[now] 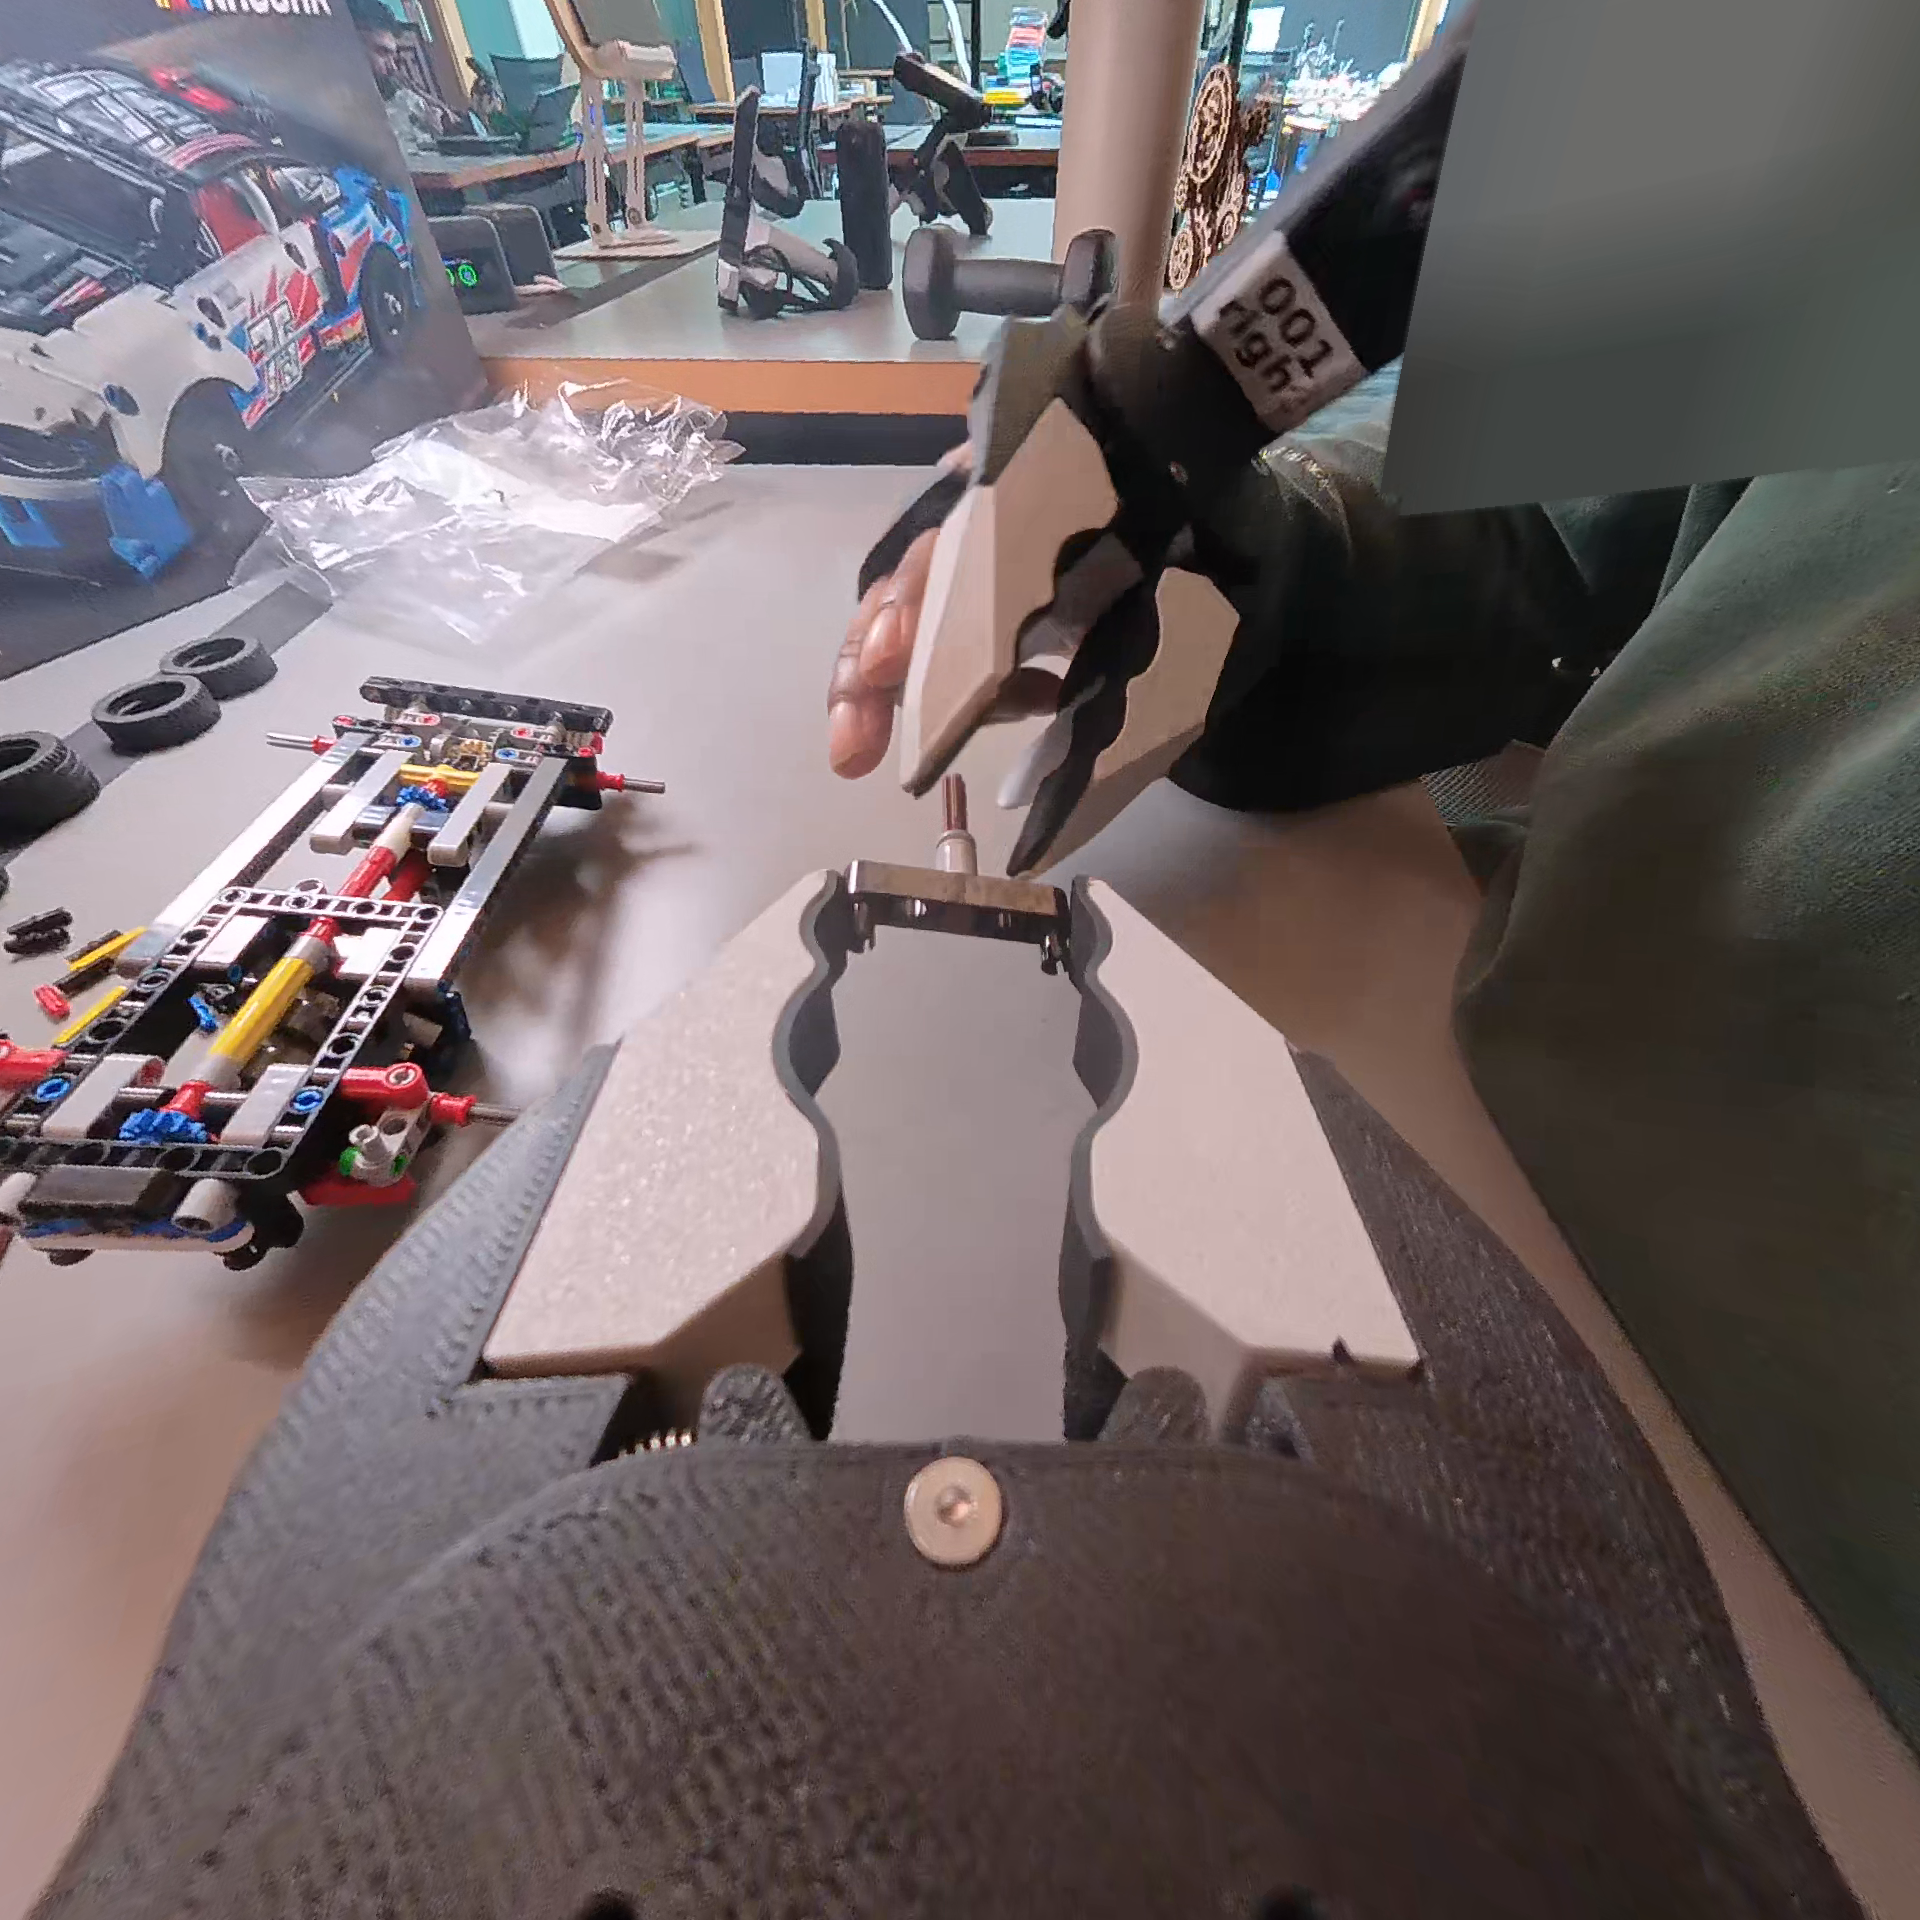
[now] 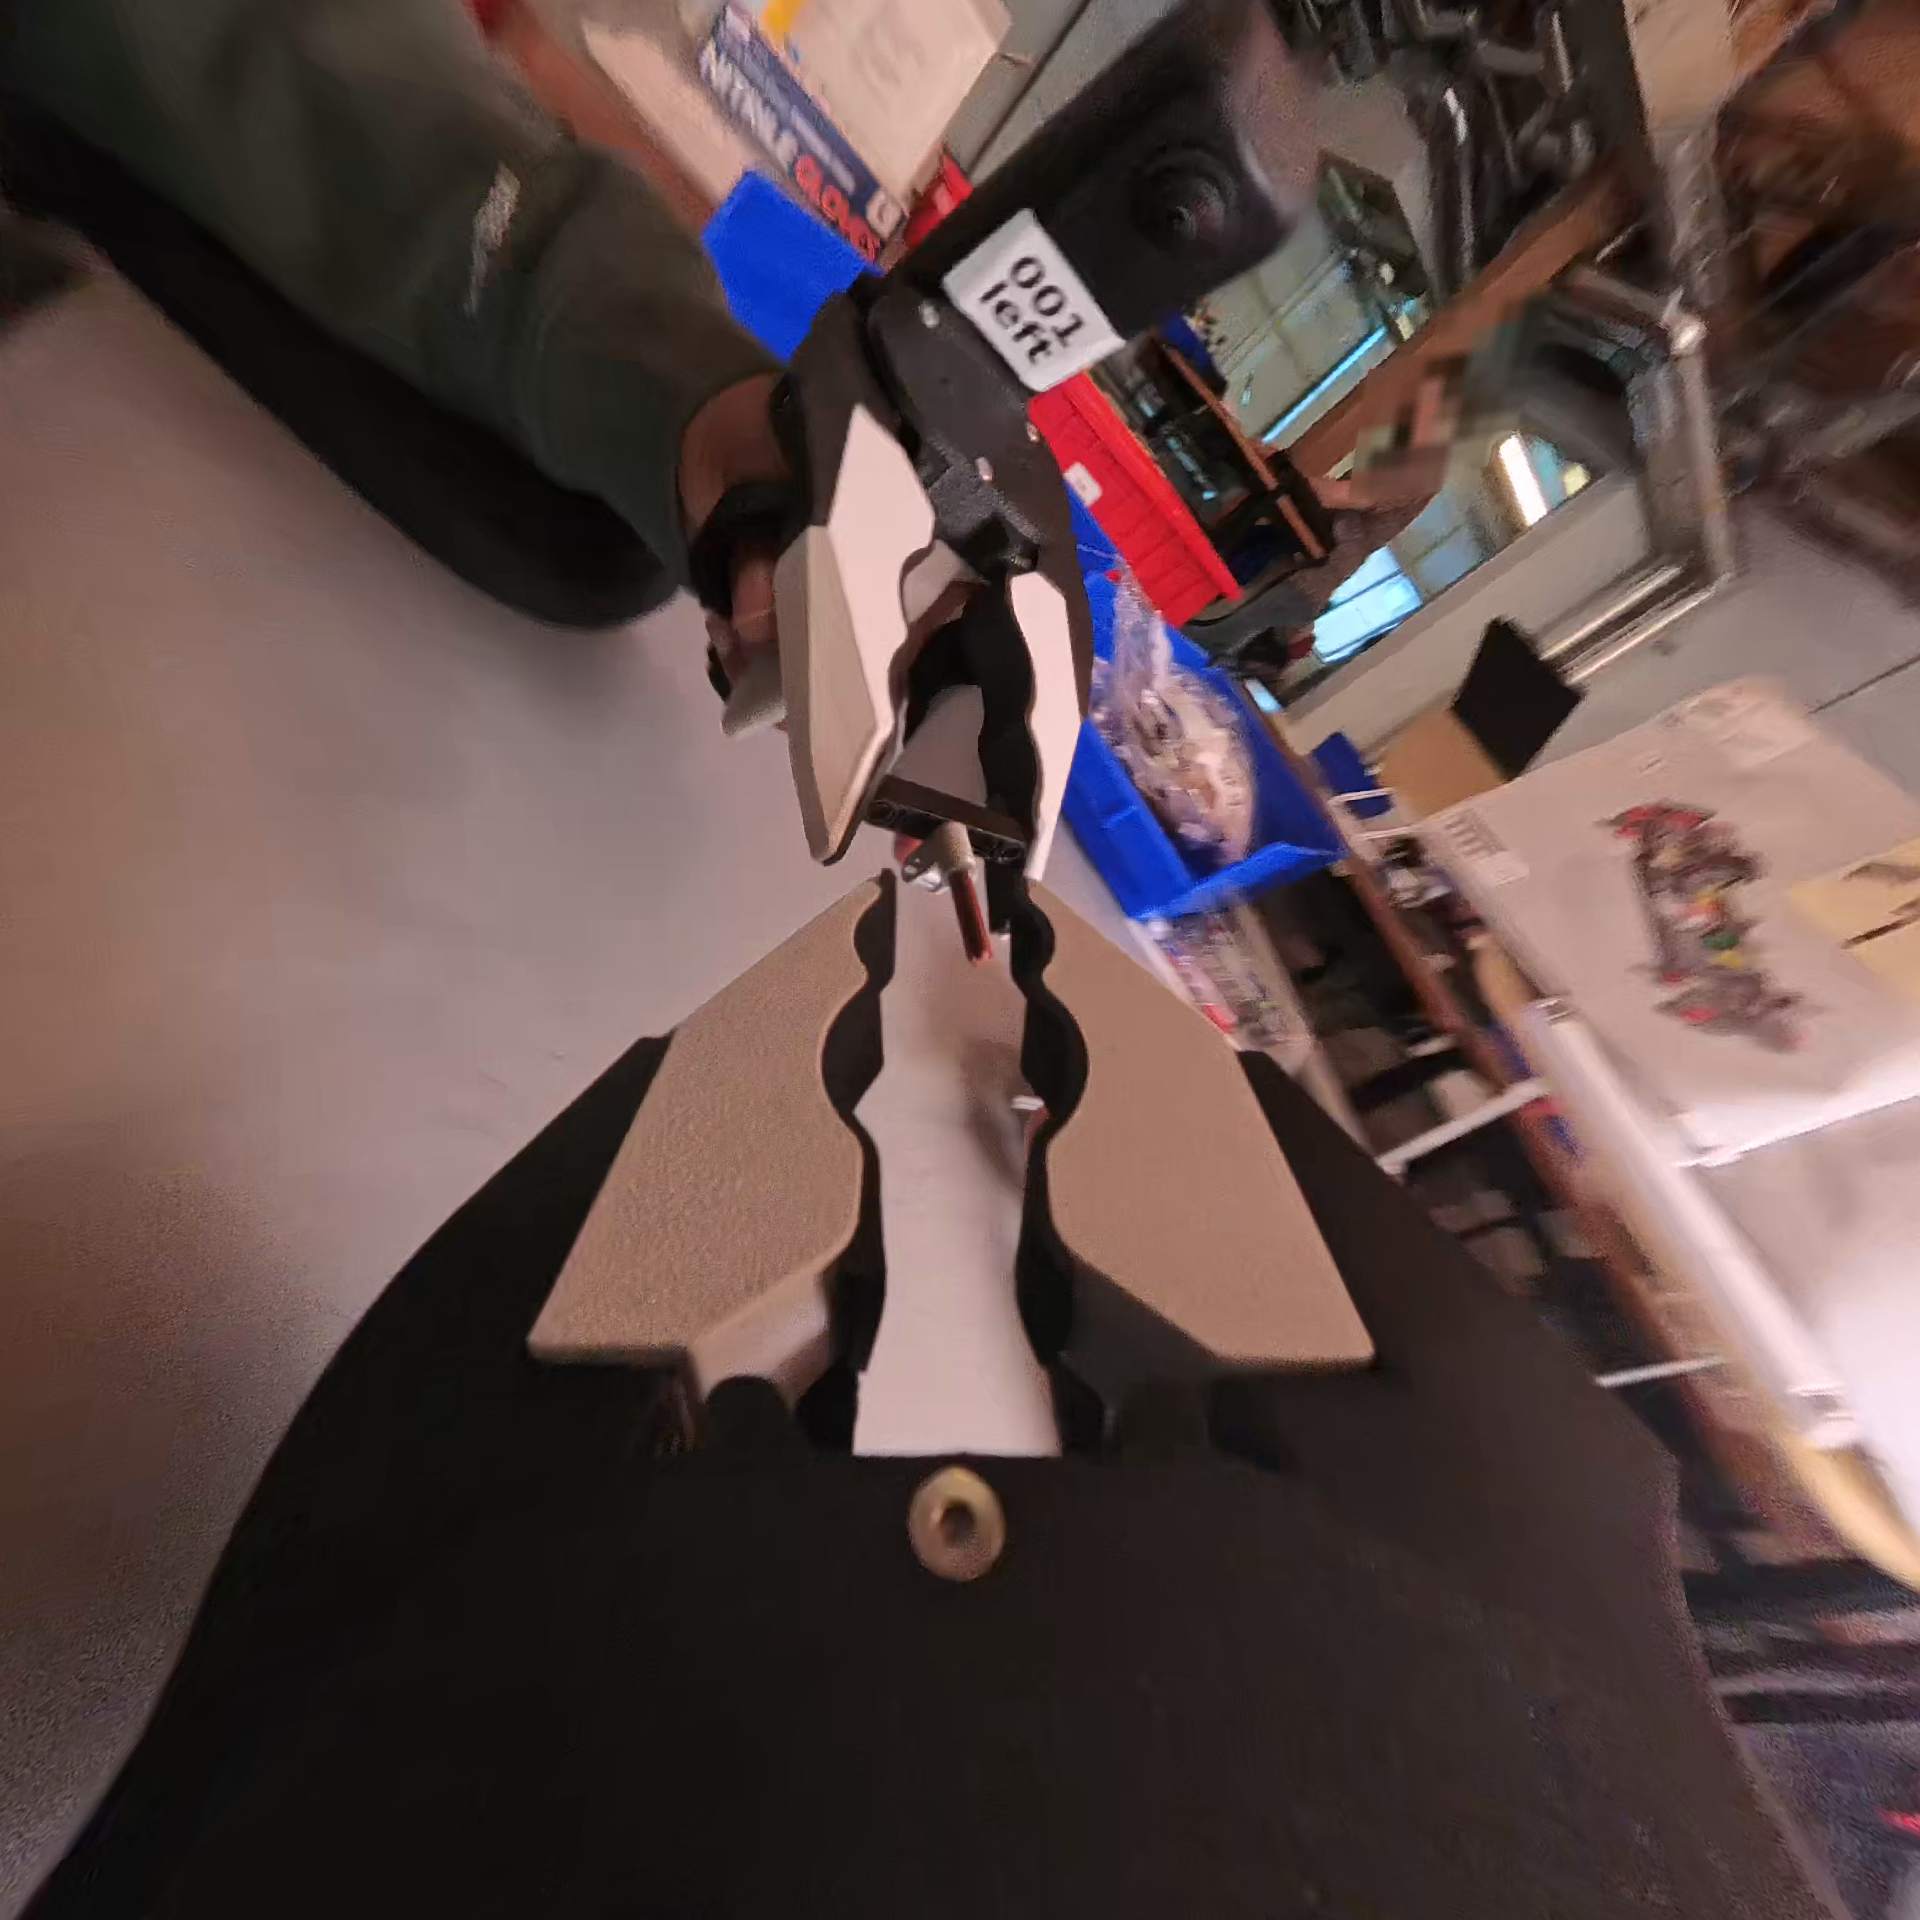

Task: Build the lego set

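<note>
The left gripper (image 1: pixel 958 920) is clamped on a short black beam (image 1: pixel 956 896), held crosswise at its tips, with a grey-and-red axle (image 1: pixel 954 831) standing out toward the right gripper (image 1: pixel 966 821), whose fingers, slightly apart, straddle the axle's end.

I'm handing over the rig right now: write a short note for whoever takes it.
Left tool: shut on a small dark beam piece with a grey-and-red pin sticking out.
Right tool: open around the pin's tip, not gripping.
Car frame lies partly built on the table, three tyres loose beside it.
Left: finish the pin, fit the piece to the frame.
</note>
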`<state>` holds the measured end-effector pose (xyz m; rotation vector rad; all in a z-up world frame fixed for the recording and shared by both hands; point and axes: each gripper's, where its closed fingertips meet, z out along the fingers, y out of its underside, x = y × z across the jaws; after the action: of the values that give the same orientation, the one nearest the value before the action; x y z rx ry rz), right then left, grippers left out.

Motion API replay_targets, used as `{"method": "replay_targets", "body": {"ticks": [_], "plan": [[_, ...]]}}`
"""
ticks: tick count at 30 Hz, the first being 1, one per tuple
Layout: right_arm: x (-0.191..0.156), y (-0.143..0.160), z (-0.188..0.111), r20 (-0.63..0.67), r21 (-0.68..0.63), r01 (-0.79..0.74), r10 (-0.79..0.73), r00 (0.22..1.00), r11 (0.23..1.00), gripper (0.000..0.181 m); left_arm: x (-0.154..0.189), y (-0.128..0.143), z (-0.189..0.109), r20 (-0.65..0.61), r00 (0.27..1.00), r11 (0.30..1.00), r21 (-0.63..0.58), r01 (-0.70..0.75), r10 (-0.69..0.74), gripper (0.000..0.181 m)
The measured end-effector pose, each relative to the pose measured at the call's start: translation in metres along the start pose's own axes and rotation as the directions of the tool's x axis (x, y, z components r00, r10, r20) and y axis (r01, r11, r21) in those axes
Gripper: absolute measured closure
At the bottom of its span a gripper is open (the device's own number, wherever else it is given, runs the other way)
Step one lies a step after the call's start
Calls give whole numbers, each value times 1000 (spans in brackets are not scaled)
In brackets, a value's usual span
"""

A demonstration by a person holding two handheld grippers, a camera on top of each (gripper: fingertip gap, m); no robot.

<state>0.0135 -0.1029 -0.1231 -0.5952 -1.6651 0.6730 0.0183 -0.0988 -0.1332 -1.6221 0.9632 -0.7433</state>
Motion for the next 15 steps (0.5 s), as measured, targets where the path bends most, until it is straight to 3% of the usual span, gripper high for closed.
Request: {"method": "replay_targets", "body": {"ticks": [1, 3, 6, 15], "plan": [[0, 0, -1, 32, 15, -100, 99, 995, 995, 161, 1, -1, 0, -3, 1000, 1000, 7, -8, 8, 140], [1, 0, -2, 87, 34, -258, 254, 963, 966, 160, 4, -2, 0, -13, 1000, 1000, 12, -19, 19, 140], [-1, -3, -1, 130, 56, -369, 359, 924, 928, 165, 7, -1, 2, -28, 999, 1000, 7, -28, 28, 140], [-12, 0, 4, 135, 28, -305, 299, 945, 952, 173, 14, 1, 7, -61, 998, 1000, 4, -15, 16, 140]]}}
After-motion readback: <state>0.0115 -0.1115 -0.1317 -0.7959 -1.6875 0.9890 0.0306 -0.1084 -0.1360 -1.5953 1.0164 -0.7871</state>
